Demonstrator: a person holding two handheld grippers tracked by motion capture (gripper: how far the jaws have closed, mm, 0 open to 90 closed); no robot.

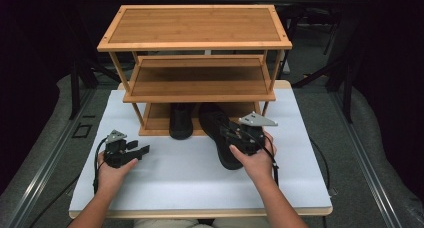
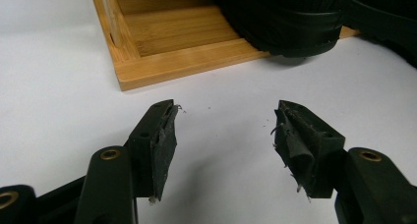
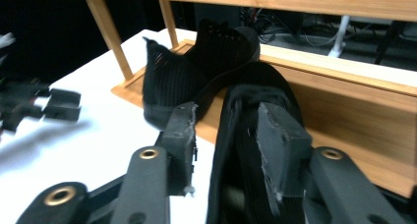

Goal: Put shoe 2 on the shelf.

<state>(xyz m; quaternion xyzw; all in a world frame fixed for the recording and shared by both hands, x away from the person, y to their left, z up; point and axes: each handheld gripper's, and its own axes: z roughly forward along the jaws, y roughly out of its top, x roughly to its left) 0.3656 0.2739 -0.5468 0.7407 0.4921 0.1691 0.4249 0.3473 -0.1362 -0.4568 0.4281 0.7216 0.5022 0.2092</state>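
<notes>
With the right gripper (image 3: 223,135) parted around the collar of the right shoe (image 1: 222,135), lying half off the rack's bottom shelf (image 1: 157,123), it should withdraw straight, while the left gripper (image 2: 226,135) idled open, empty.

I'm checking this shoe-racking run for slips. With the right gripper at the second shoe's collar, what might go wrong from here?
1. The right gripper straddles the collar of the second shoe, but its pads look parted; lifting now may drop it.
2. That shoe lies only partly on the bottom shelf; pushing it in could nudge the first shoe beside it.
3. The left gripper rests open, apart from the rack, so nothing steadies it.
</notes>
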